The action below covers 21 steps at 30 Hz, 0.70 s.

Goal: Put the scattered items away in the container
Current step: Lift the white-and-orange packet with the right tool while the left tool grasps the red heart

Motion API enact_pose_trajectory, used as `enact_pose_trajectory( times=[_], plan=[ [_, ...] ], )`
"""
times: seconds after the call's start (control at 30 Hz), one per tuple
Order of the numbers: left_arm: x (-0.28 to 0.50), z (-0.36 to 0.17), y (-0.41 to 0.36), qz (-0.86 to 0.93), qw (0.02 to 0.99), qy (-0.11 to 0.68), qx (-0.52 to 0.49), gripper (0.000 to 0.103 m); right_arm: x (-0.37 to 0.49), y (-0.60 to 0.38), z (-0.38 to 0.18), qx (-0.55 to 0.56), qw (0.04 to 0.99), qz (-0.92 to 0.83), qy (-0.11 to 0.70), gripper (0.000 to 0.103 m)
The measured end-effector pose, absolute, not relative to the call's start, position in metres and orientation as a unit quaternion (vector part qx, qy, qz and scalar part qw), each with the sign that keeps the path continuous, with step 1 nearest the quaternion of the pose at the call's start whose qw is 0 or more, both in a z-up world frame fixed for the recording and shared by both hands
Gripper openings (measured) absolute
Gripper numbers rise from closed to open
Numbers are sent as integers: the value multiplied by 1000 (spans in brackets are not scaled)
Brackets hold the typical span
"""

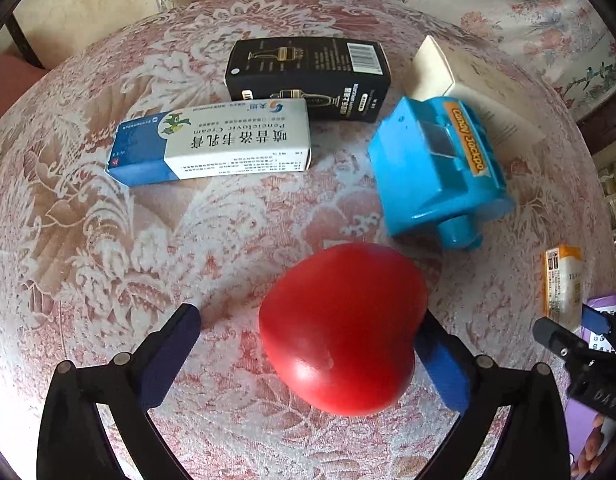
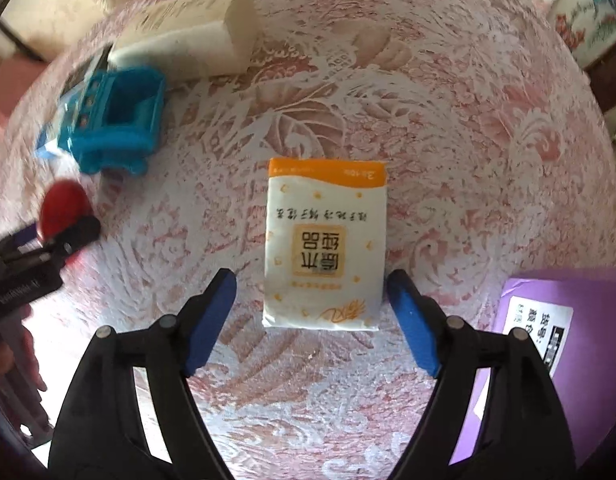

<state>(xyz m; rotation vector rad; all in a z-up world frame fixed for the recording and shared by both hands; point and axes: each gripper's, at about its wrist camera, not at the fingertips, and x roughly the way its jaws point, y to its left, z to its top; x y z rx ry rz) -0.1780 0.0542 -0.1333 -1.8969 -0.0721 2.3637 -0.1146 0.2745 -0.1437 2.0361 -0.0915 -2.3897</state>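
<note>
**Six loose items on the round bench, both claws spread**

Counted on the lace-covered bench (image 1: 88,240): one red heart (image 1: 341,328), one blue candy toy (image 1: 435,172), one blue-and-white cream box (image 1: 212,144), one black box (image 1: 308,76), one cream box (image 1: 479,92) and one orange-and-white tissue pack (image 2: 323,244). A purple container (image 2: 563,320) sits at the bench's near right edge.

The boxes and toy crowd the far half; the bench's left side and near middle lie bare.

The left claw (image 1: 308,356) stands wide, the heart between its fingers, leaning on the right pad with a clear gap at the left one. The right claw (image 2: 308,312) is spread around the tissue pack's near end; its right pad sits just beside the pack, the left pad apart.
</note>
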Motion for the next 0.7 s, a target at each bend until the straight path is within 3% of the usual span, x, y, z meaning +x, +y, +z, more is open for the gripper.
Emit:
enact_pose_trajectory(
  times=[0.17,0.3,0.43,0.67,0.7],
  plan=[
    [-180,-133,54,770,42,-30,-636,103,-114,285,-144,642,-3,-764,-54,74],
    [-178,-128,63,783,43,-13,-620,102,-116,273,-147,640,-2,-768,-17,70],
    [-177,-126,73,787,57,2,-614,91,-116,260,-151,638,0,-770,20,66],
    [-176,-128,71,793,75,-17,-605,83,-99,279,-153,634,2,-773,27,64],
    [-174,-127,73,794,79,-17,-603,81,-114,285,-177,633,-3,-774,22,64]
  ],
)
